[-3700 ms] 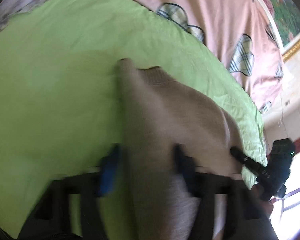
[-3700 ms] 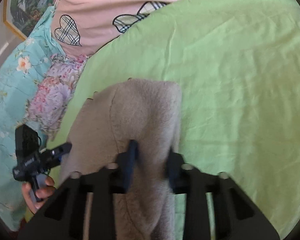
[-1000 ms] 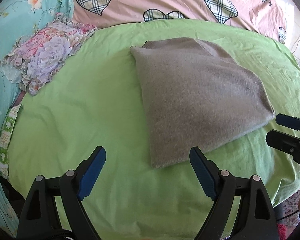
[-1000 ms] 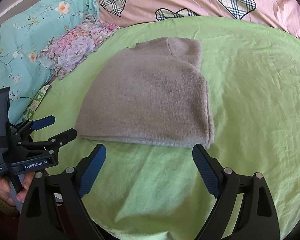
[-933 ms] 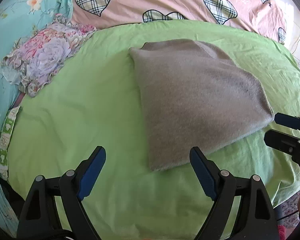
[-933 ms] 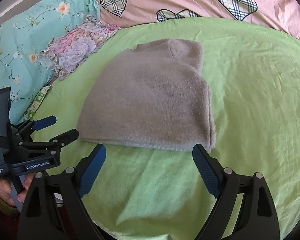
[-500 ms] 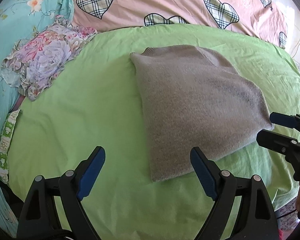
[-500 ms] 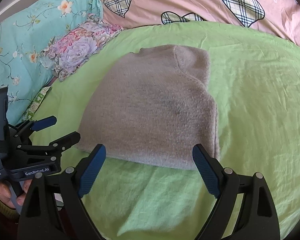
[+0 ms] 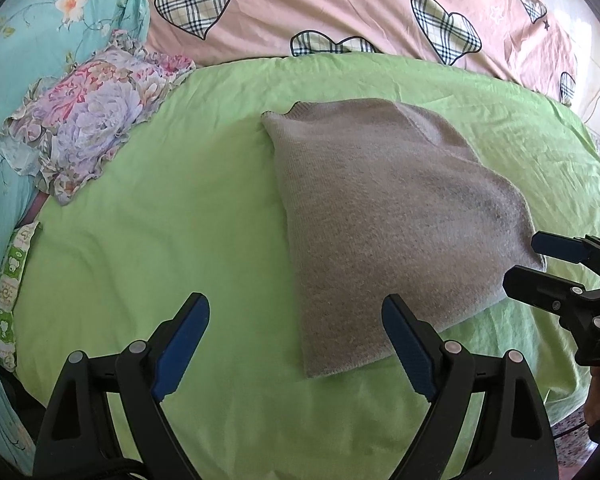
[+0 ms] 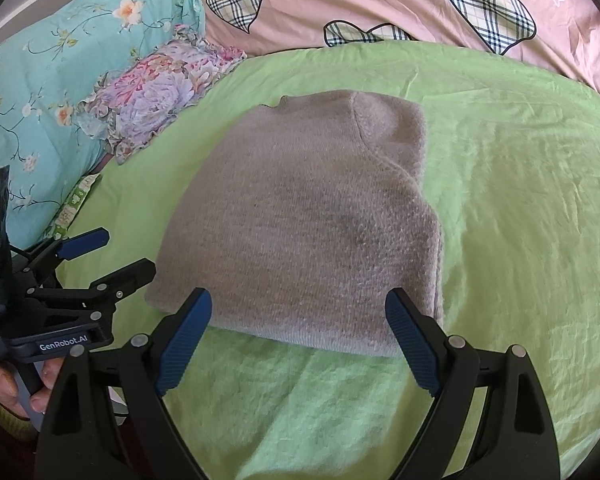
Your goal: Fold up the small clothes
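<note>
From the left wrist camera, the left gripper (image 9: 296, 326) hung with its blue-padded fingers spread wide and nothing between them, above the near edge of the green sheet (image 9: 160, 240). The folded grey sweater (image 9: 388, 216) lay flat near the middle of that sheet, its near left corner lying between the two fingers in the picture, though whether either one touched it could not be told. The right gripper (image 9: 532, 260) showed at the right edge of the view, its fingers parted, the tips just beside the sweater's right corner. A floral cushion (image 9: 96, 116) sat at the sheet's far left corner, with a turquoise flowered pillow (image 9: 32, 20) beyond it and a pink cover with plaid hearts (image 9: 340, 4) along the far edge.

From the right wrist camera, the right gripper (image 10: 299, 318) was likewise spread and empty, its fingers framing the sweater's (image 10: 300, 216) near hem. The left gripper (image 10: 120, 254) entered at the left, held in a hand (image 10: 24, 388), jaws apart, its lower tip just beside the sweater's near left corner. White lettering on its body read "GenRobot.AI".
</note>
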